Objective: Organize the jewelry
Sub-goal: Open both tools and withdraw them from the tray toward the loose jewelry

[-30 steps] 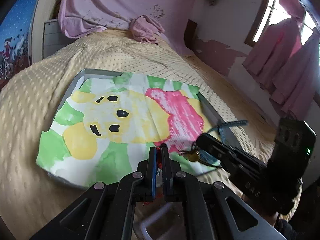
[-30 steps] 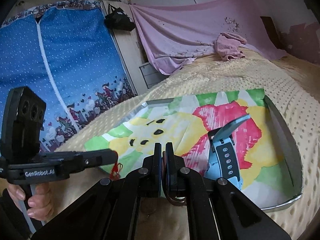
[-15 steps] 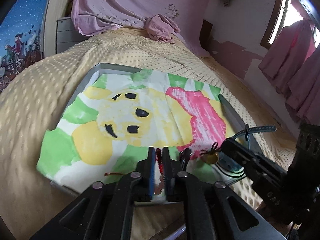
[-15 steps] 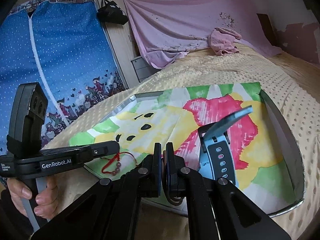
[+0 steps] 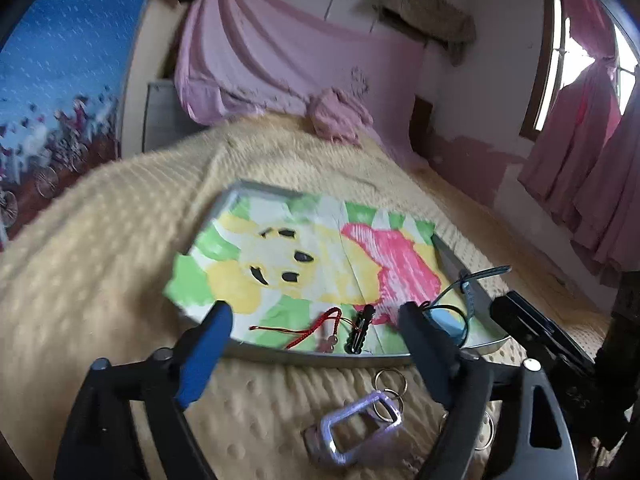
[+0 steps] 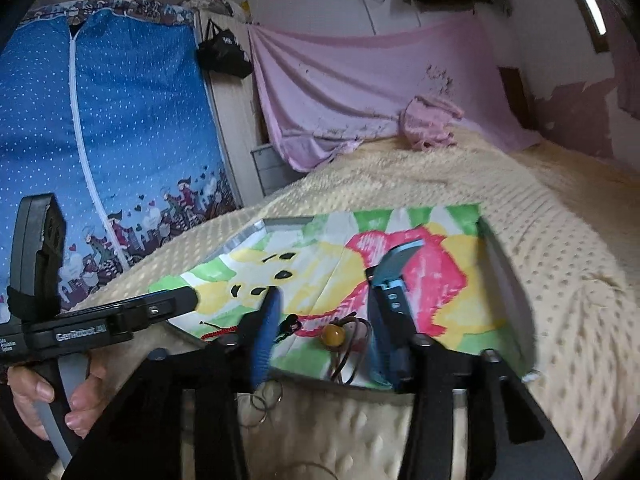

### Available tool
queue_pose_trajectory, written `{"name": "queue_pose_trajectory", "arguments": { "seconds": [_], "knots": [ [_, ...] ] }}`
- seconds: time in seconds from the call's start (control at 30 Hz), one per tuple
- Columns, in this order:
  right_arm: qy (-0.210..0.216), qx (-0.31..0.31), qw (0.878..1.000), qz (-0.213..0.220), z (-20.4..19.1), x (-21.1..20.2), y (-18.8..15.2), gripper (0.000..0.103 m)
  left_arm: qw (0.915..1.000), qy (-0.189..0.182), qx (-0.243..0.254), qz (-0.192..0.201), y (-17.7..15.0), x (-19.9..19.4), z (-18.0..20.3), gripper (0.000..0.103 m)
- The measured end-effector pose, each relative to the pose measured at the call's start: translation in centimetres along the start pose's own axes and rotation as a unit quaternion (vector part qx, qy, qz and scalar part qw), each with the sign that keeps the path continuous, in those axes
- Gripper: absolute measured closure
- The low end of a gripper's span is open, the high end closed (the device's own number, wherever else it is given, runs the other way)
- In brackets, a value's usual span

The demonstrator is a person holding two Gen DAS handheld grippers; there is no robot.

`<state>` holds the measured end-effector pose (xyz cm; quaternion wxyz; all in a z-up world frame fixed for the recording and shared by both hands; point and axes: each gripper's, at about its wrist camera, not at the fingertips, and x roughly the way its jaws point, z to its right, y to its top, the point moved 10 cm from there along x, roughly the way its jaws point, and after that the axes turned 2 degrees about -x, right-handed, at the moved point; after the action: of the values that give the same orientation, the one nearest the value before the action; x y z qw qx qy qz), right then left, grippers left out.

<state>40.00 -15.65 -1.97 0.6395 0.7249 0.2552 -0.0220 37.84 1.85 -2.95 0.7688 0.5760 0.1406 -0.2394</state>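
On yellow bedspread (image 5: 120,264), tray (image 5: 320,356) sitting with painted paper lining. Left claw (image 5: 316,324) gaping wide, jaws just opening, gripping nothing — red cord bracelet (image 5: 308,326) lying on tray between them. Right claw (image 6: 324,320) standing half open, also just opening, empty — amber bead cord (image 6: 334,334) lying between. Blue watch (image 6: 390,280) resting in tray. "GenRobot.AI" showing on left claw body.

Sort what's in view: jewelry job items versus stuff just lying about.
Job:
tray
red cord bracelet
dark bead bracelet
amber bead cord
blue watch

Lying about:
pink cloth
blue wardrobe
curtains
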Motion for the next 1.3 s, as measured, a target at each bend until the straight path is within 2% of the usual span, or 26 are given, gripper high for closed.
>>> {"name": "queue_pose_trajectory", "arguments": {
  "seconds": [0.13,0.17,0.2,0.33,0.4,0.63,0.87,1.1,1.3],
  "knots": [
    [-0.01,-0.009,1.0,0.021,0.0,-3.4,0.0,0.04,0.9995,0.013,0.008,0.029,-0.6,-2.9,0.1,0.003],
    [-0.011,-0.01,1.0,0.024,-0.1,-4.0,0.0,0.033,0.9992,0.016,0.01,0.035,-0.8,-3.5,0.2,0.0],
    [-0.014,-0.012,0.999,0.031,-0.1,-5.0,-0.1,0.026,0.9987,0.021,0.016,0.043,-1.0,-4.4,0.3,0.0],
    [-0.027,-0.02,0.998,0.051,-0.2,-8.4,-0.4,0.018,0.9977,0.031,0.025,0.055,-2.1,-6.7,0.6,0.0],
    [-0.032,-0.02,0.998,0.059,-0.1,-9.8,-0.6,0.011,0.9973,0.032,0.03,0.06,-2.7,-7.9,0.7,0.0],
    [-0.038,-0.012,0.997,0.062,-0.4,-14.6,-2.3,0.01,0.9973,0.036,0.037,0.052,-6.3,-11.6,0.6,0.0],
    [-0.035,-0.024,0.999,0.029,-1.5,-16.0,-5.2,0.01,0.9965,0.056,0.048,0.04,-9.9,-14.2,-0.3,0.0],
    [-0.037,-0.036,0.999,0.018,-2.4,-16.9,-7.3,0.01,0.9961,0.067,0.04,0.042,-11.6,-15.6,-1.4,0.0],
    [-0.031,-0.037,0.999,-0.001,-3.1,-16.7,-8.5,0.01,0.9962,0.065,0.054,0.021,-13.1,-15.6,-1.6,0.0]
  ]
}}
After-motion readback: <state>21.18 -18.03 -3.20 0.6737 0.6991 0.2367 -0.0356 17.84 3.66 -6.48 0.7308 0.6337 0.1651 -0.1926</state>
